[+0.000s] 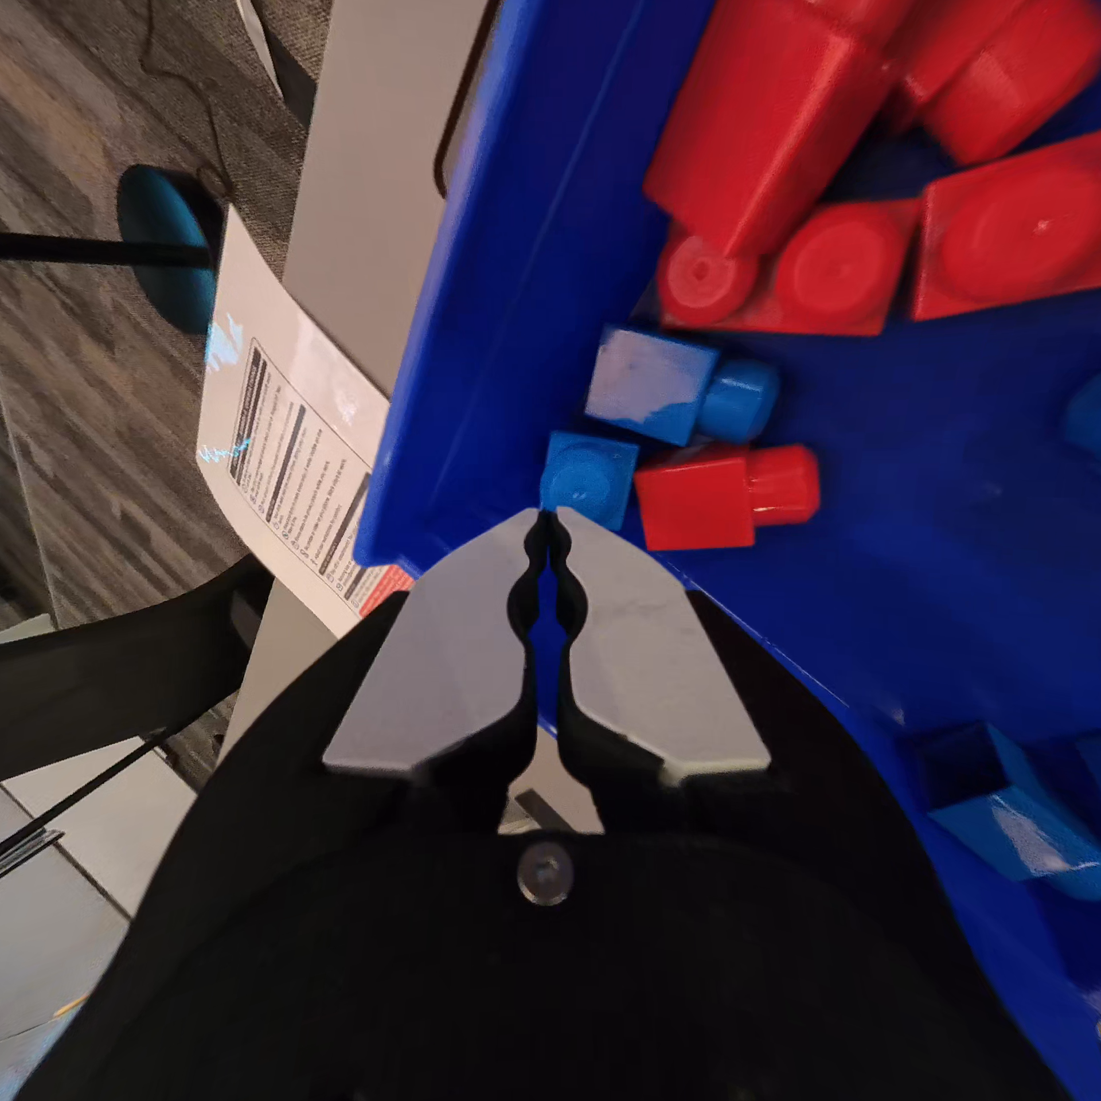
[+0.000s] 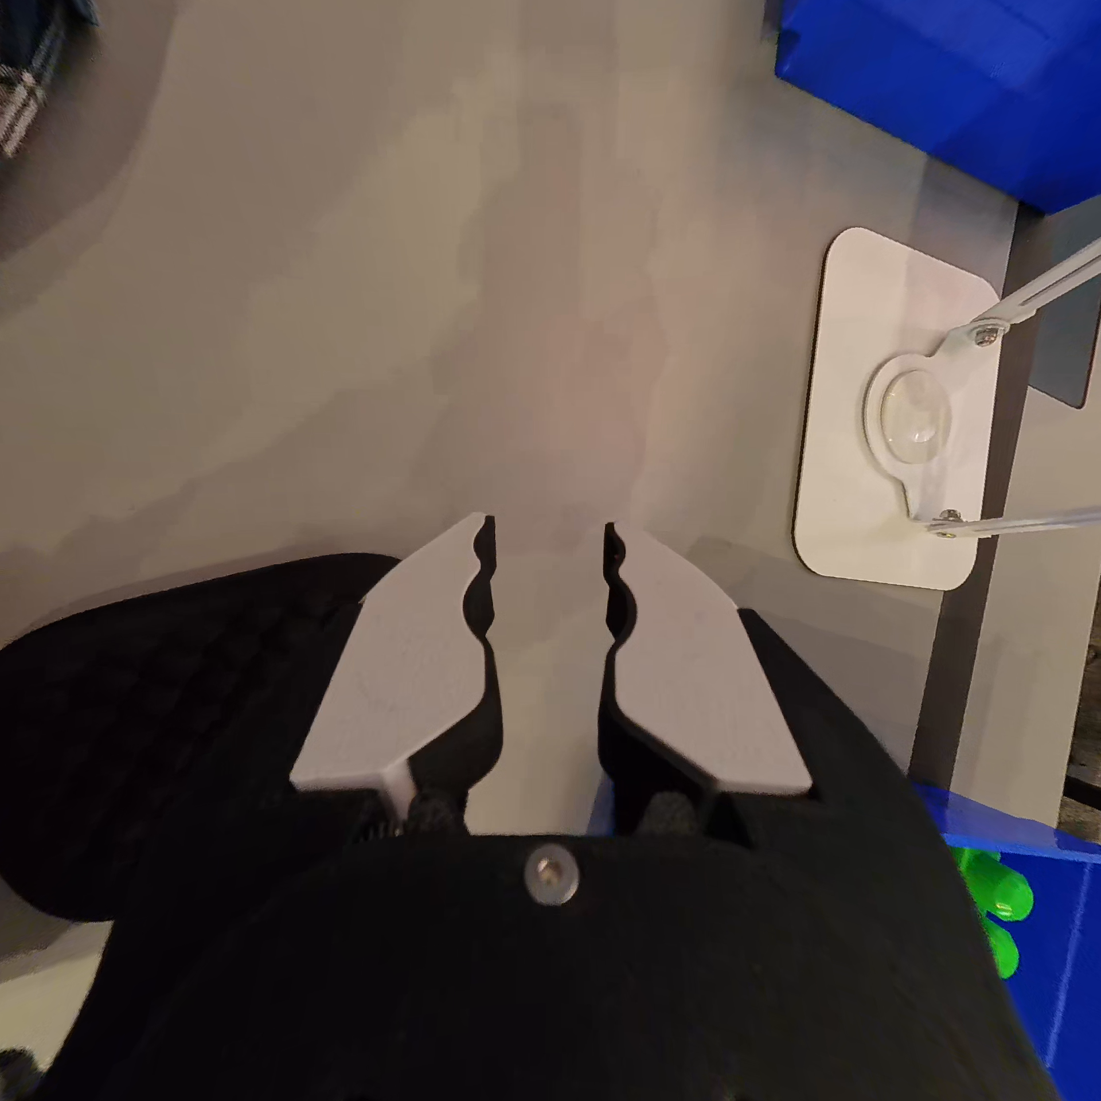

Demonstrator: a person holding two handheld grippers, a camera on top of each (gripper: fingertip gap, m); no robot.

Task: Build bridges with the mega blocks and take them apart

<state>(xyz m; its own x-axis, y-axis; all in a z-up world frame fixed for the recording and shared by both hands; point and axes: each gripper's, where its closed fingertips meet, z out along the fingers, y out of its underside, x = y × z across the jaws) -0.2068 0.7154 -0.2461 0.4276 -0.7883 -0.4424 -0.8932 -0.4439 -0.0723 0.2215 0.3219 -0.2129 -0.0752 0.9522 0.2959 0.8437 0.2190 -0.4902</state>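
In the left wrist view, my left gripper (image 1: pixel 549 521) is shut, its pads meeting with nothing between them. It hangs over the near corner of a blue bin (image 1: pixel 476 298). Just past the fingertips a small blue block (image 1: pixel 587 476) stands stud up. Beside it a small red block (image 1: pixel 703 497) and another blue block (image 1: pixel 655 387) lie on their sides. Several large red blocks (image 1: pixel 774 149) are heaped at the far end. In the right wrist view, my right gripper (image 2: pixel 549 530) is open and empty over the bare grey table (image 2: pixel 357 298).
A blue block (image 1: pixel 1013 834) lies at the bin's near right. A white printed sheet (image 1: pixel 286 447) hangs by the table edge over the carpet. A white plate with a clear suction mount (image 2: pixel 893 417), a blue bin (image 2: pixel 953 89) and another with green pieces (image 2: pixel 1001 893) sit to the right. The tips of one gripper are about 60 cm away from the tips of the other.
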